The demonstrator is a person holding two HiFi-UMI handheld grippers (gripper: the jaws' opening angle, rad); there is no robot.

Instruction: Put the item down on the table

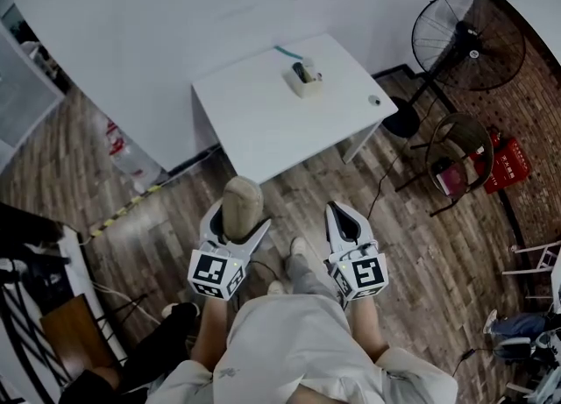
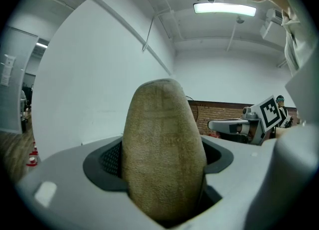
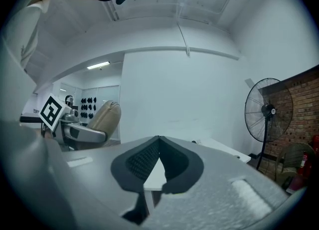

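Note:
A tan, egg-shaped item with a rough fabric-like skin (image 1: 241,207) sticks up between the jaws of my left gripper (image 1: 235,227), which is shut on it; in the left gripper view the tan item (image 2: 163,151) fills the middle. My right gripper (image 1: 341,221) is shut with nothing in it, its jaw tips meeting (image 3: 158,144). Both grippers hang over the wooden floor, short of the white table (image 1: 263,117) ahead. From the right gripper view I see the left gripper with the tan item (image 3: 105,116) at the left.
On the table stand a small white box with a dark thing in it (image 1: 303,76) and a small round object (image 1: 374,101) near the right edge. A standing fan (image 1: 467,41), a round chair (image 1: 456,157) and a red crate (image 1: 508,164) are on the right. A plastic bottle (image 1: 123,150) leans by the wall.

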